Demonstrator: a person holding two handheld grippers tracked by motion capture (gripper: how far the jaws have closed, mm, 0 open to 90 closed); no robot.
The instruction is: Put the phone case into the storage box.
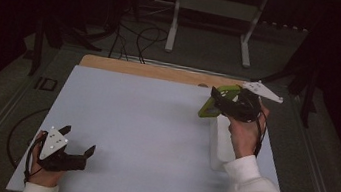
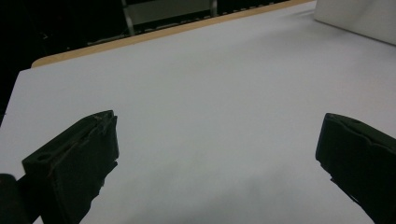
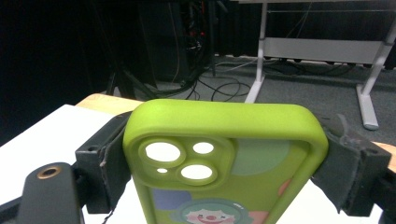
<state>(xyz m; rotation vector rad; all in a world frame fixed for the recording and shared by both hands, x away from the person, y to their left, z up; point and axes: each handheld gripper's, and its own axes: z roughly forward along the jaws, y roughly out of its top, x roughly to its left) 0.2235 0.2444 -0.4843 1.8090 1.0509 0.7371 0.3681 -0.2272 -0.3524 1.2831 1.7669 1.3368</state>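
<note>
Gripping jaws hiding green phone case sides

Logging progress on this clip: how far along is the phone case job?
Done: the right gripper is shut on the green phone case and holds it above the table's far right corner. In hand: carrying it, a white box lying just below. Left: setting the case down somewhere; where is unclear. The left gripper rests open and holds nothing at the near left.
</note>
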